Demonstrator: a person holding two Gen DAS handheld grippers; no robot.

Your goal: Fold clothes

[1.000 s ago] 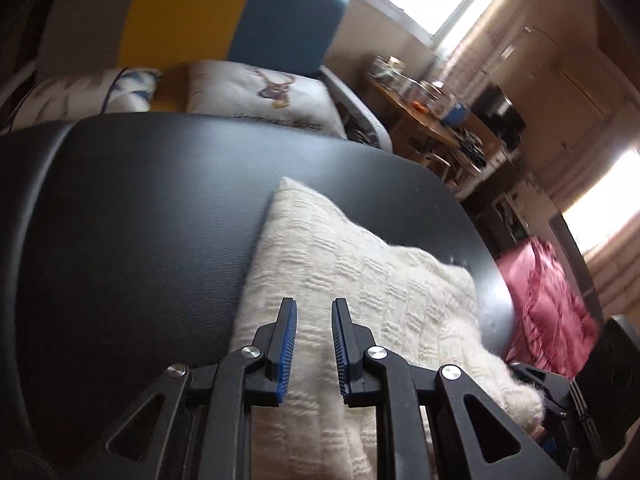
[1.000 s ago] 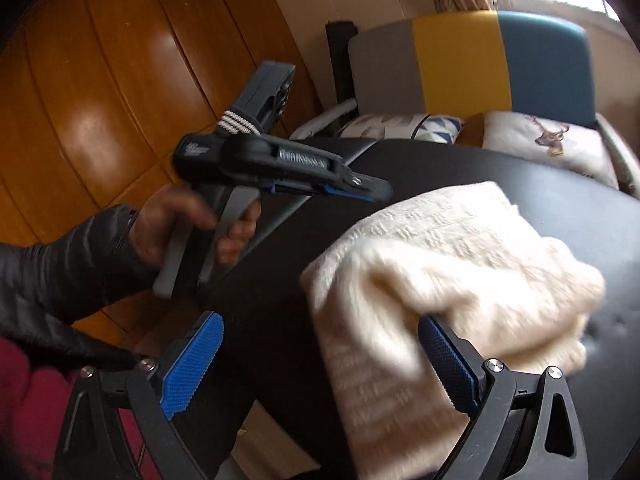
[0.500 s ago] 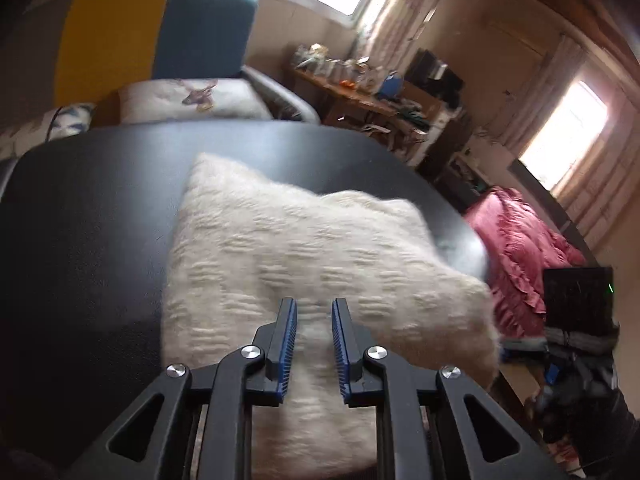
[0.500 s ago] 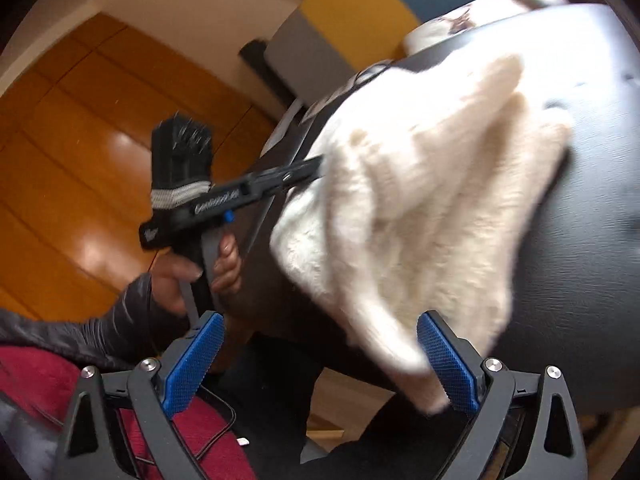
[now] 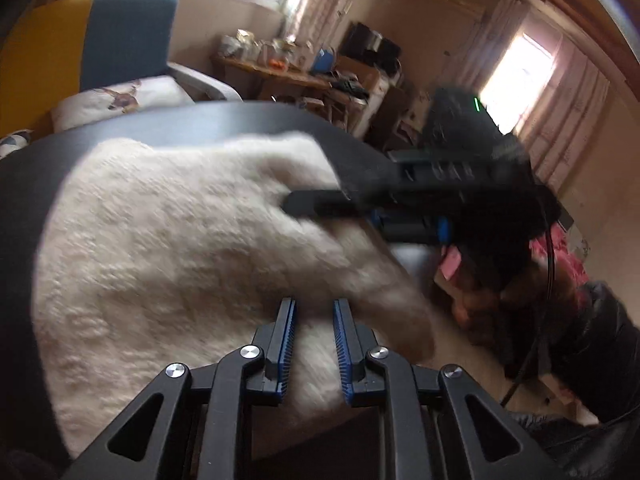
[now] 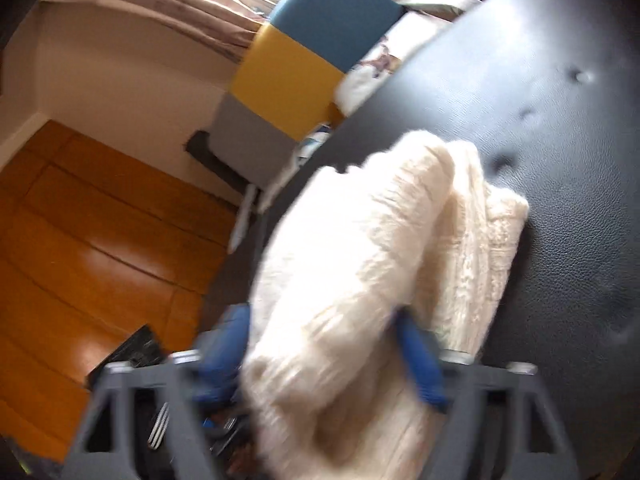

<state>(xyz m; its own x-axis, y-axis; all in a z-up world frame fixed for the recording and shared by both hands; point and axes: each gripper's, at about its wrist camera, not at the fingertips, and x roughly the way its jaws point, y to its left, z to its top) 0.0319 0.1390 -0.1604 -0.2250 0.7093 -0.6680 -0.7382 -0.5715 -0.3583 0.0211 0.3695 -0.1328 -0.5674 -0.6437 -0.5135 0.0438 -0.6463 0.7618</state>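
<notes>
Clearly we see one cream sweater (image 5: 168,248) on the black counter (image 6: 560,128). Our left claw (image 5: 314,344) pinches its near edge, jaws narrow. Our right claw (image 6: 320,356) has just been closing, a thick fold bunched between its blue pads (image 6: 420,356); blur hides whether they press.
</notes>
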